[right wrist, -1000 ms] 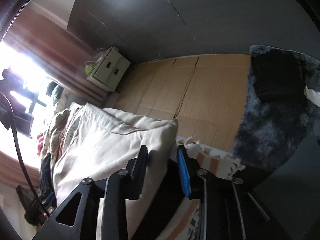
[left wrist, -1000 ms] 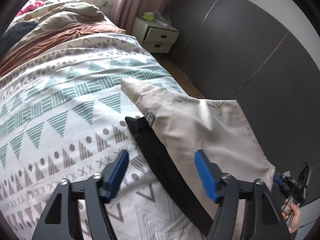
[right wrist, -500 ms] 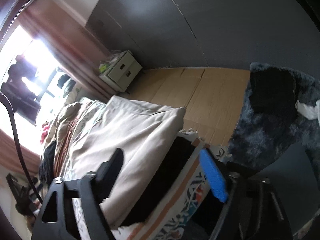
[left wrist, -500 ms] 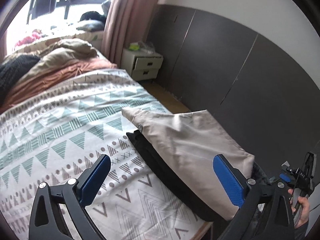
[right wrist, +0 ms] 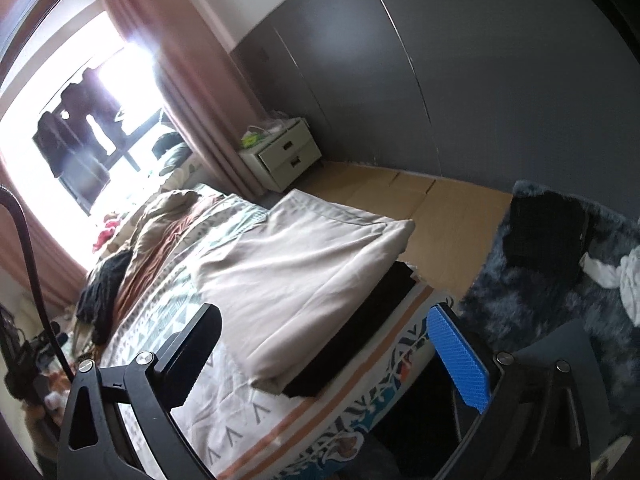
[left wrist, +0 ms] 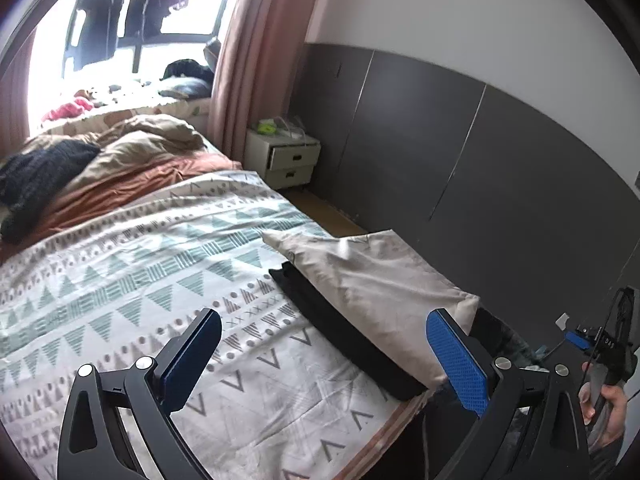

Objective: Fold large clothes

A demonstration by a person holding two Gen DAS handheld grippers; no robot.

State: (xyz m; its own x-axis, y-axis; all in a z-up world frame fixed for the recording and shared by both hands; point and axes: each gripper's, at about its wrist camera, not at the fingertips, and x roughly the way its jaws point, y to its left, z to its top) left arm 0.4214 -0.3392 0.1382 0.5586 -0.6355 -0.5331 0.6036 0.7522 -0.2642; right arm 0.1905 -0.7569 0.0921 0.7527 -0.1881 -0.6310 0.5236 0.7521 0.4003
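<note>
Both tongs hang wide apart with nothing between their blue pads: the left tongs (left wrist: pixel 324 354) are fully spread, and the right tongs (right wrist: pixel 324 354) are just finishing opening. Beyond them a folded beige garment (right wrist: pixel 304 276) lies on a folded black garment (right wrist: pixel 360 332), stacked at the corner of the patterned bedspread (left wrist: pixel 132 280). A small tag shows at the beige garment's far corner, too blurred to read. Further off stand a white nightstand (left wrist: pixel 286 158) and pink curtain (left wrist: pixel 256 52).
</note>
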